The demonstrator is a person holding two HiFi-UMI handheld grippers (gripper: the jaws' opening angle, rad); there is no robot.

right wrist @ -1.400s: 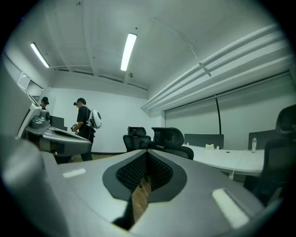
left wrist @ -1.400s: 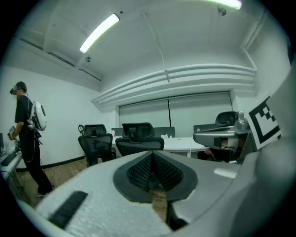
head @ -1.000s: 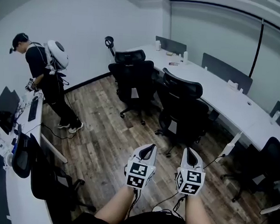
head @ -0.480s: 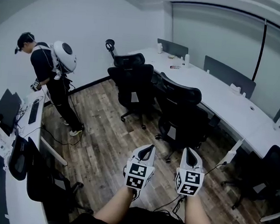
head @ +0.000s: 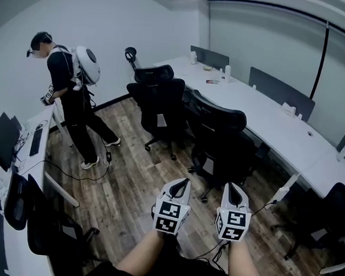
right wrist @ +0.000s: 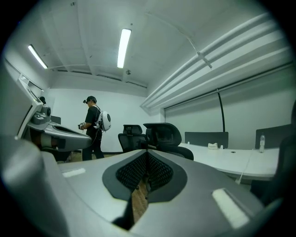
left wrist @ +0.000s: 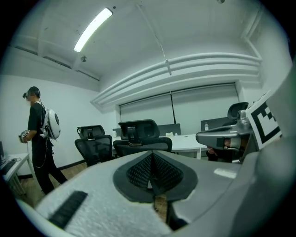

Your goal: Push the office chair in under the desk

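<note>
Black office chair (head: 220, 138), beyond right hand-held gripper (head: 233, 187)

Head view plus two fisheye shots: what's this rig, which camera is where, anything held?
No robot: a person holds a two-jaw tool in each hand. The head view looks down from a camera on their head; the left tool and right tool show at the bottom. The other two pictures come from cameras riding on each tool, looking along its jaws. Both tools are shut, holding nothing. Ahead, a black office chair stands out from the long white desk. Another person stands at left.
</note>
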